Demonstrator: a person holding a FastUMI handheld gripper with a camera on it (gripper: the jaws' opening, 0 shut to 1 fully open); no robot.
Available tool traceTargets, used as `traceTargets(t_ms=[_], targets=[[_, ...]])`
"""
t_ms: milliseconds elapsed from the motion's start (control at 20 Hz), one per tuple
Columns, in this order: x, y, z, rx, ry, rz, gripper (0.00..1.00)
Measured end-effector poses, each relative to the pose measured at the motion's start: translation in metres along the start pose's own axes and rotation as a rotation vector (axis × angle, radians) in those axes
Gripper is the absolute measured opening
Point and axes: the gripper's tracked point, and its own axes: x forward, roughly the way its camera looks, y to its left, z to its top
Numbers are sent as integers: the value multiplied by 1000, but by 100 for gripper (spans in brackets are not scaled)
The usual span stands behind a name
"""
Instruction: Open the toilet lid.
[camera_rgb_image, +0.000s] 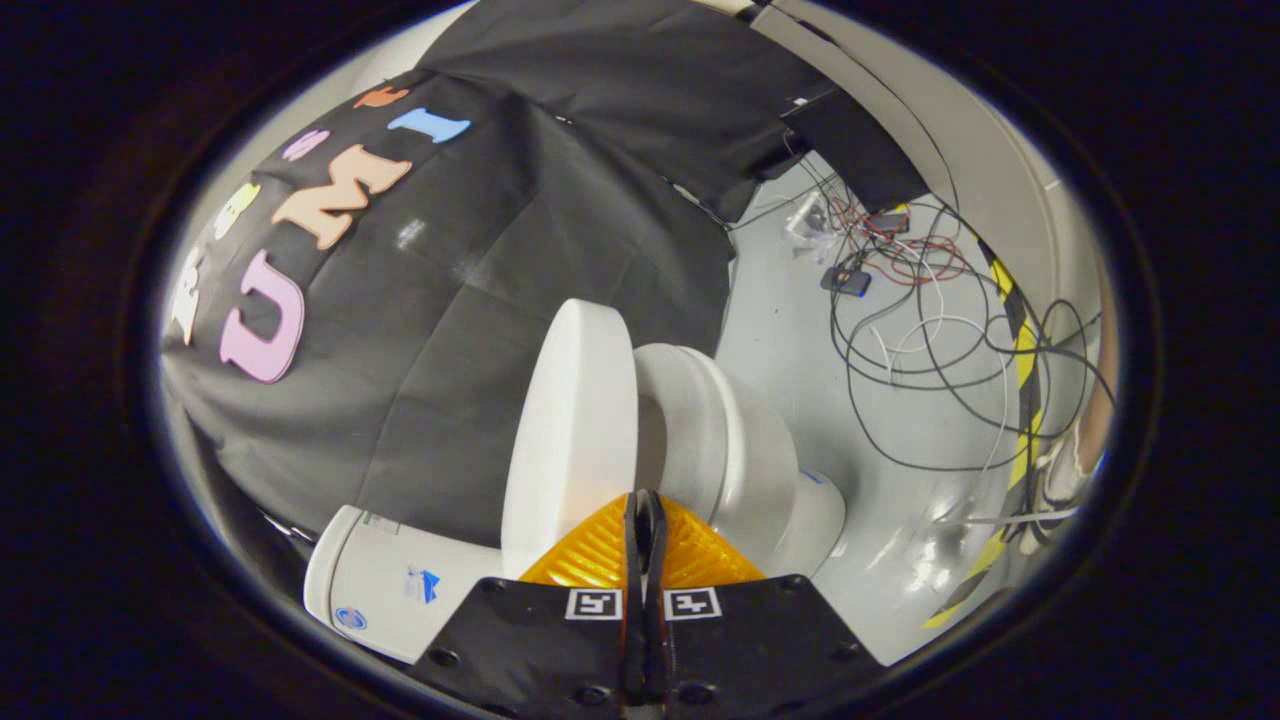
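Note:
The white toilet appears turned on its side in the gripper view. Its lid (570, 430) stands raised off the seat and bowl (735, 450), leaning toward the tank (385, 590), with a wedge-shaped gap between lid and seat. My gripper (645, 505) is shut, its two fingers pressed together with nothing visible between them. The fingertips sit just at the lid's near edge, where lid and seat meet. I cannot tell whether they touch the lid.
The black cloth wall (450, 300) hangs behind the toilet. On the grey floor (900, 560) beyond the bowl lie tangled cables (930, 340) and a small device (847, 280). A yellow-and-black striped strip (1020, 400) runs past a person's shoe (1065, 480).

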Motion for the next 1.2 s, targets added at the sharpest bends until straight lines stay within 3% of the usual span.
traceTargets(t_ms=[500,1200], targets=[[-15,31,11,-173,-17,39,1],[-44,111,17,-498,-55,169,1]])
